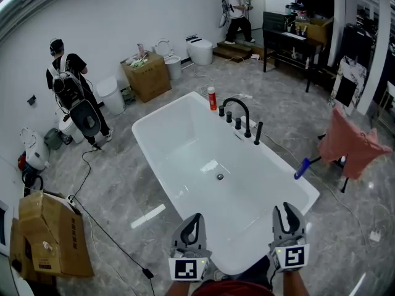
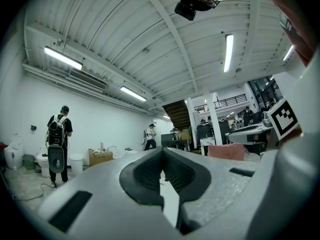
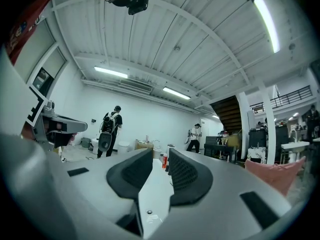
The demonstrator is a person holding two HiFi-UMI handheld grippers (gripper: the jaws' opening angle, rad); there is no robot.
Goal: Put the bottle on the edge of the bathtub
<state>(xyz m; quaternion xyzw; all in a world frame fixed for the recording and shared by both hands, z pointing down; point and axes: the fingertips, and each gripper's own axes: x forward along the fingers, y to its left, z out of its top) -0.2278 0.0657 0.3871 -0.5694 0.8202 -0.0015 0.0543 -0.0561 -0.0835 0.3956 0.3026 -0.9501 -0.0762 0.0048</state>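
– Bottle (image 1: 212, 98): where does it stand?
– Upright on the bathtub (image 1: 163, 110) rim at the far end, at 12 o'clock from the left gripper (image 1: 196, 216), and at 10 o'clock of the black faucet (image 1: 237, 106).
– And the grippers?
– Both hover over the near end. On the left gripper the jaws meet tip to tip, empty. On the right gripper (image 1: 289, 207) they stand partly open, holding nothing.

There are one bathtub (image 1: 141, 132), one bottle (image 1: 212, 98), two grippers (image 1: 196, 217) (image 1: 288, 209), two people (image 1: 71, 79) (image 1: 237, 12), two cardboard boxes (image 1: 148, 76) (image 1: 52, 239) and one pink cloth (image 1: 352, 143).
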